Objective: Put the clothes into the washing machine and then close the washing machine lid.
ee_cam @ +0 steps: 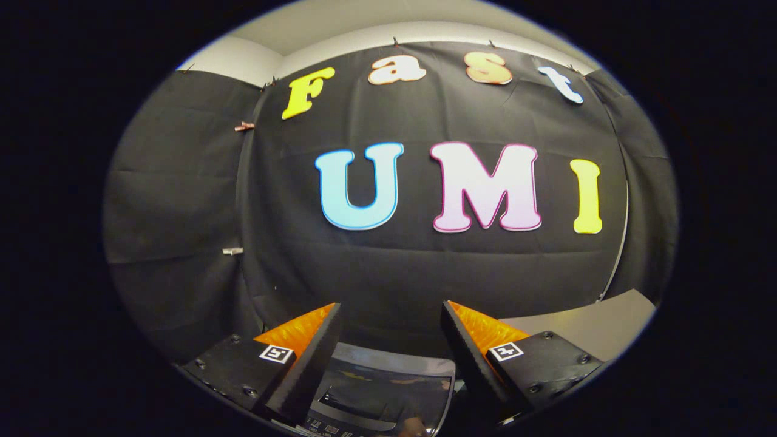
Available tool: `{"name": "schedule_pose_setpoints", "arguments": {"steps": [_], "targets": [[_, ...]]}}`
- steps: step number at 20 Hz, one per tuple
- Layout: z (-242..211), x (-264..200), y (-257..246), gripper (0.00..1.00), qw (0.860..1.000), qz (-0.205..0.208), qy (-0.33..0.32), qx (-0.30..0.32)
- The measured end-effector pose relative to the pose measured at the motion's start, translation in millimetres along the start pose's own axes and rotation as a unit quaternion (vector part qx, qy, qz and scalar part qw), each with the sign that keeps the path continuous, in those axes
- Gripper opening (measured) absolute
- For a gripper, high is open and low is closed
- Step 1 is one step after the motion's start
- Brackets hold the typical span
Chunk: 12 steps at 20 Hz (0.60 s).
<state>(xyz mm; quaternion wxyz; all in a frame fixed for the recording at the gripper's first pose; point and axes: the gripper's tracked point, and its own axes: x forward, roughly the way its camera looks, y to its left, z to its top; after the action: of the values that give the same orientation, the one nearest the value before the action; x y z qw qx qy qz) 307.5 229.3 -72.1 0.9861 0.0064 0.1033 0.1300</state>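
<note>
The tongs are held raised and roughly level, aimed at the booth's black wall, their two fingers spread wide with nothing pinched between them. The washing machine is seen low between the fingers, at six o'clock, its dark glossy lid shut. A grey counter is seen at four o'clock.

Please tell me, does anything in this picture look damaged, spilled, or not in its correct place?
Nothing stands out. The hand-held gripper is open, with nothing between its fingers. Below the fingers sits the washing machine, its glossy lid apparently closed. No spill or damage is visible, and no clothes are visible here.
</note>
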Motion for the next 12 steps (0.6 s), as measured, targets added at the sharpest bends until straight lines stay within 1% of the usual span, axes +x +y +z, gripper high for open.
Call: {"name": "schedule_pose_setpoints", "arguments": {"steps": [5, 12], "targets": [[28, -77, -16, 1.00, 0.999, -0.005, -0.038, -0.015], [42, -179, -37, 1.00, 0.997, -0.020, -0.074, -0.025]]}}
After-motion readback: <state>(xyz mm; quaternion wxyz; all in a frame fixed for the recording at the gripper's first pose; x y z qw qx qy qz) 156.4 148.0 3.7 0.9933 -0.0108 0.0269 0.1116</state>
